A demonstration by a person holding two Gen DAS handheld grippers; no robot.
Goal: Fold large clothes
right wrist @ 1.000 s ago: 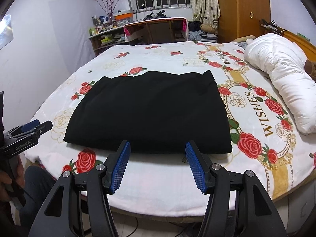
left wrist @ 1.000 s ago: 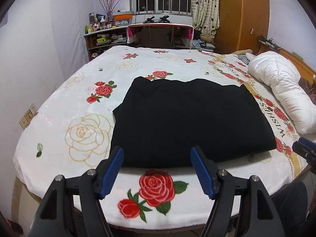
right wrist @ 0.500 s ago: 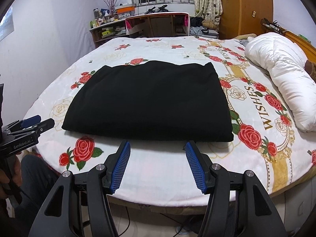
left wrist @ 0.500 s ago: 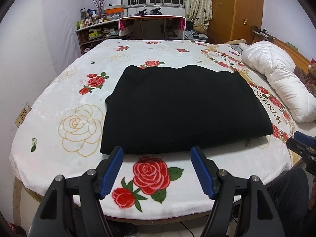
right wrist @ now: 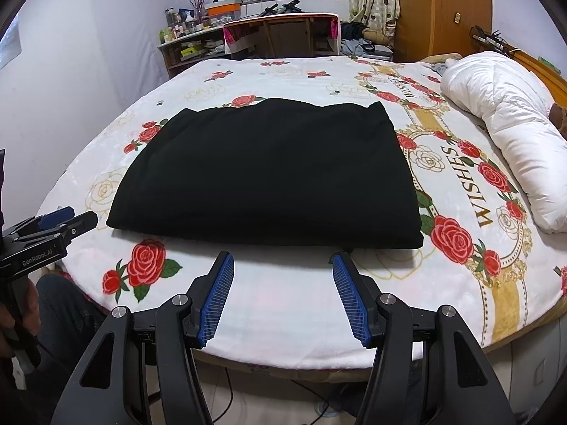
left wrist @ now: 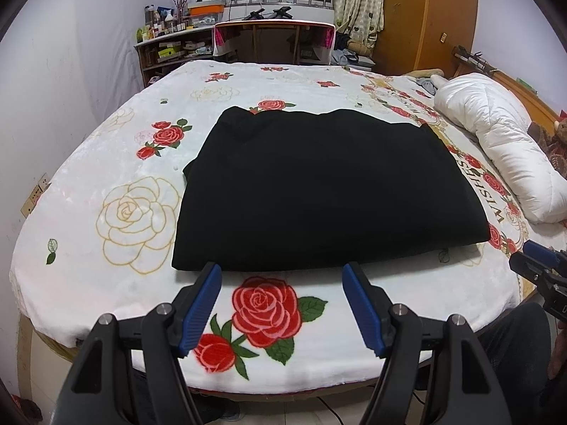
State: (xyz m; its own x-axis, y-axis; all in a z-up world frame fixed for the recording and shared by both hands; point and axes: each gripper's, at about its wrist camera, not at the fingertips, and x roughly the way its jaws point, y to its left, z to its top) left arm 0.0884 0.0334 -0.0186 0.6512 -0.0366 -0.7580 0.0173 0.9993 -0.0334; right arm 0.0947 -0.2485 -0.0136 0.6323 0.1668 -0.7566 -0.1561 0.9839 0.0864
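A black garment (left wrist: 319,187) lies folded into a flat rectangle on the rose-patterned bed cover (left wrist: 106,163); it also shows in the right wrist view (right wrist: 269,173). My left gripper (left wrist: 281,272) is open and empty, held over the bed's near edge just short of the garment's near edge. My right gripper (right wrist: 282,260) is open and empty, also just short of the near edge. The right gripper shows at the right edge of the left wrist view (left wrist: 542,265), and the left gripper at the left edge of the right wrist view (right wrist: 53,226).
A white duvet (left wrist: 503,156) lies bunched along the right side of the bed by the wooden headboard (right wrist: 542,71). A desk (left wrist: 273,42), cluttered shelves (left wrist: 170,46) and a wardrobe (left wrist: 425,17) stand beyond the far edge. The wall (left wrist: 46,71) is close on the left.
Both grippers have drawn back from the garment toward the near bed edge and risen a little. Both stay open. The garment has not moved.
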